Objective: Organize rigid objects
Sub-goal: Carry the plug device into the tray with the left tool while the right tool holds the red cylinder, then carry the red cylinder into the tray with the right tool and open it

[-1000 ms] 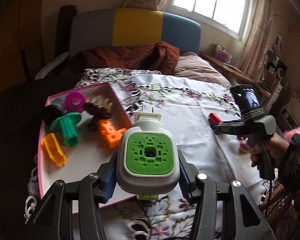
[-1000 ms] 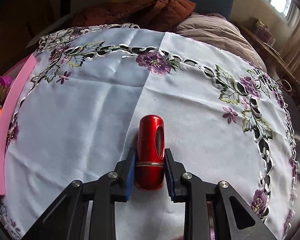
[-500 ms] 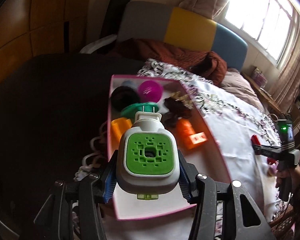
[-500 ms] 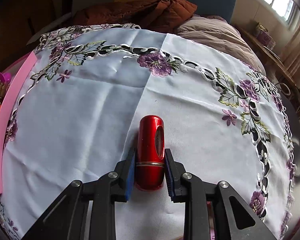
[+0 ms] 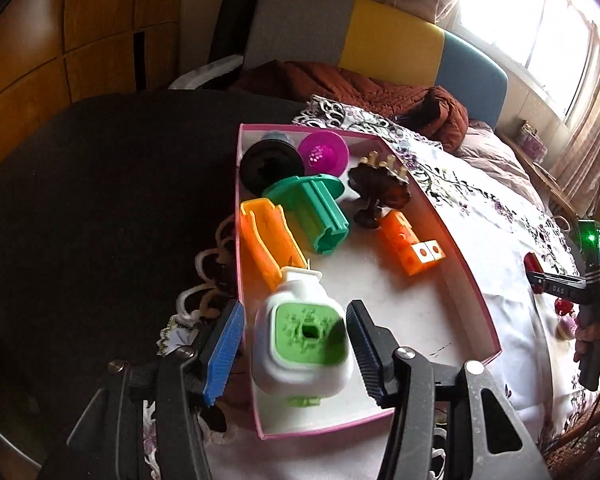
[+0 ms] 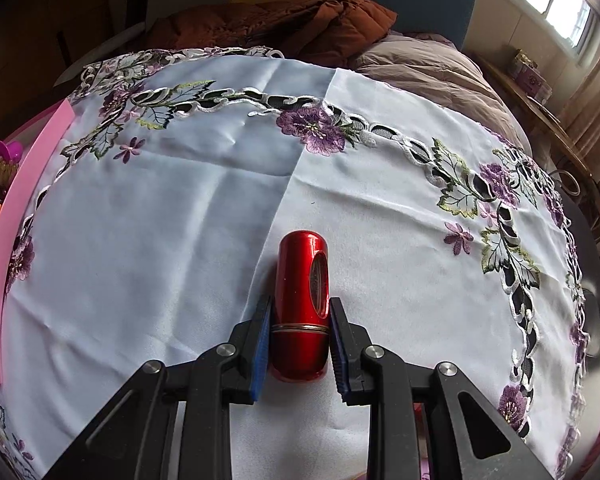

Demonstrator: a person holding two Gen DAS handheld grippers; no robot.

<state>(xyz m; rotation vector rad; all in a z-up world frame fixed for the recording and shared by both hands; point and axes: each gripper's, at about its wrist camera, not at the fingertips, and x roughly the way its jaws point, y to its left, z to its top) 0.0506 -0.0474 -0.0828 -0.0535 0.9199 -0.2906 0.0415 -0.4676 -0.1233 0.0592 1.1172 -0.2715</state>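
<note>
Hard plastic plug-in unit (image 5: 302, 346), white with a green face, sits loose in the pink tray (image 5: 466, 280) between the left gripper's (image 5: 294, 354) just-opened jaws. Right gripper (image 6: 298, 342) clamps a slick red metal tube (image 6: 300, 308) mid-body over the tablecloth (image 6: 160, 220); looks light, rigid.

A home bedroom: padded headboard (image 5: 380, 44), rumpled quilts (image 6: 432, 72), curtained window (image 5: 540, 20), embroidered cloth (image 6: 220, 200)

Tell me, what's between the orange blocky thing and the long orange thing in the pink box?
The green flanged piece lies between the orange block and the long orange piece, seen in the left wrist view.
</note>
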